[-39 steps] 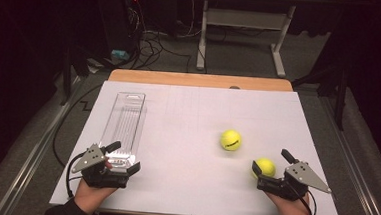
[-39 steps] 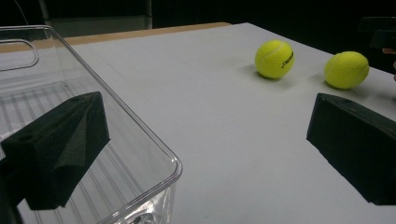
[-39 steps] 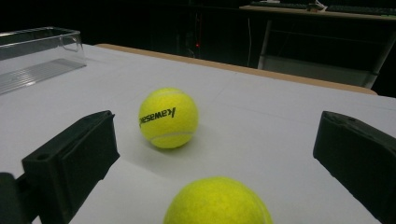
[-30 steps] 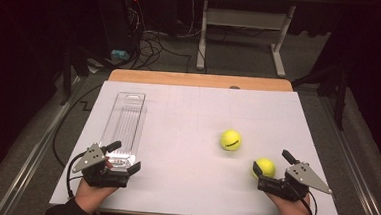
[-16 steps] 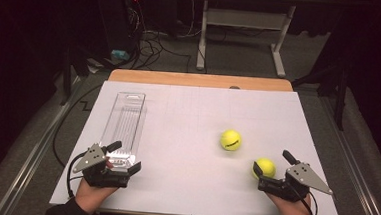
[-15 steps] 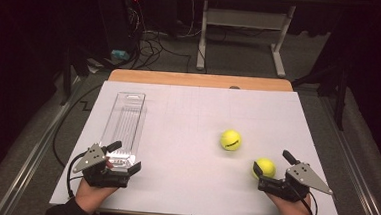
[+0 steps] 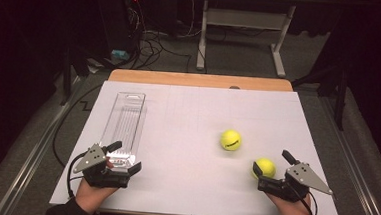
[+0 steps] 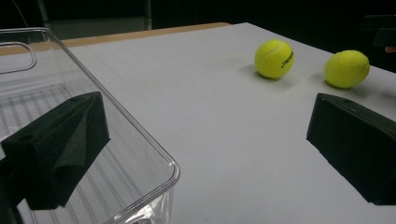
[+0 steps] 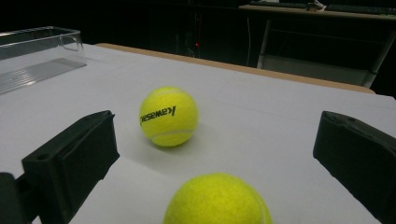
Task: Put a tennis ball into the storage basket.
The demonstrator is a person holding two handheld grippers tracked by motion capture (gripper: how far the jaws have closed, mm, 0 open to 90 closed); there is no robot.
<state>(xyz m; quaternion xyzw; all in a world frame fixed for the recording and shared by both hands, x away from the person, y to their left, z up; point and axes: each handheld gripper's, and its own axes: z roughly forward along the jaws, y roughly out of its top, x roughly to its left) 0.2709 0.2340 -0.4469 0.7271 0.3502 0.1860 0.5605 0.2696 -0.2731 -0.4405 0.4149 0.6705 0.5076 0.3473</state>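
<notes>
Yellow near ball (image 7: pixel 265 167) sits between the spread jaws of the right gripper (image 7: pixel 273 168), untouched. Left gripper (image 7: pixel 124 158) gapes wide, one jaw over the clear tray (image 7: pixel 127 118) corner.

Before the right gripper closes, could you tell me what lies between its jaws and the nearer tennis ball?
Nothing: the nearer tennis ball sits between the open right gripper jaws, bare white table around it, per the right gripper view.
</notes>
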